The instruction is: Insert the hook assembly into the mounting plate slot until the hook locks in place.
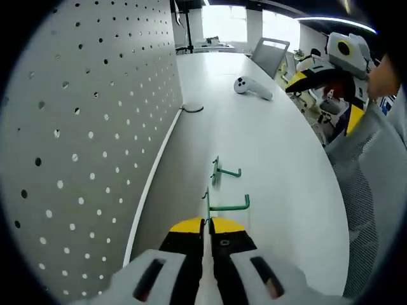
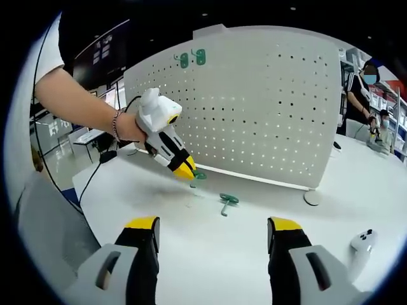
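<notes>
Currently my left gripper (image 1: 208,223) fingers pinch a green hook (image 1: 226,206) on the white worktop (image 1: 280,146) beside the pegboard (image 1: 82,127), right gripper (image 2: 213,232) fingers spread, second hook (image 2: 227,201) lying near.

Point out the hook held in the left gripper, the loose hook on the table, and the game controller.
held hook (image 1: 227,206), left gripper view, on its horizontal green arm.
loose hook (image 2: 227,200), right gripper view, on its green plate end.
game controller (image 1: 252,88), left gripper view, on its white handle.
</notes>
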### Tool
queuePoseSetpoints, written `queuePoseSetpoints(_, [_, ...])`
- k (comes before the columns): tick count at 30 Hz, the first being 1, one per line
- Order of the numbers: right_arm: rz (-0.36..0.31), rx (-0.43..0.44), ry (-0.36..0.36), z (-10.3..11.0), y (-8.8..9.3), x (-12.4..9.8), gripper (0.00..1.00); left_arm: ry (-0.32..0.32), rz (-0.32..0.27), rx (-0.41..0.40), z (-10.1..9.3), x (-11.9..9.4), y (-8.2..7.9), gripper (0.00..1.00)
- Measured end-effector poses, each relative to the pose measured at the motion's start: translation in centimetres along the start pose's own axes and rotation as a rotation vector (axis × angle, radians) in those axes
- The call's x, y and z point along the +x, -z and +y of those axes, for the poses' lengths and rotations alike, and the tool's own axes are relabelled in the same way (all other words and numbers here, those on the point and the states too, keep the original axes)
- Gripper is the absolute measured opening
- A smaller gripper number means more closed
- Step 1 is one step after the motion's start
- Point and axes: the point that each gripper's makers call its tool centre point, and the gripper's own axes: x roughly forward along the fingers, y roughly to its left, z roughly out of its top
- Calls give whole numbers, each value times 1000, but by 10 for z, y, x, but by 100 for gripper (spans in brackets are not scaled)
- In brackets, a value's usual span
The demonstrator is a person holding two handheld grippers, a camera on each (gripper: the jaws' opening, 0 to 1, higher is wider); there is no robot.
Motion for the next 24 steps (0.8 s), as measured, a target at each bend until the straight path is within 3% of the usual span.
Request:
queuePoseSetpoints(8, [0, 2, 0, 0, -1, -1, 67, -15, -37, -17, 3, -10, 0, 3])
queuePoseSetpoints(20, [-10, 7, 2, -1, -3, -1, 66, -86, -151, -20, 15, -38, -20, 3])
queuePoseSetpoints(24, [-14, 9, 2, -1, -4, -1, 66, -94, -183, -21, 10, -44, -24, 3])
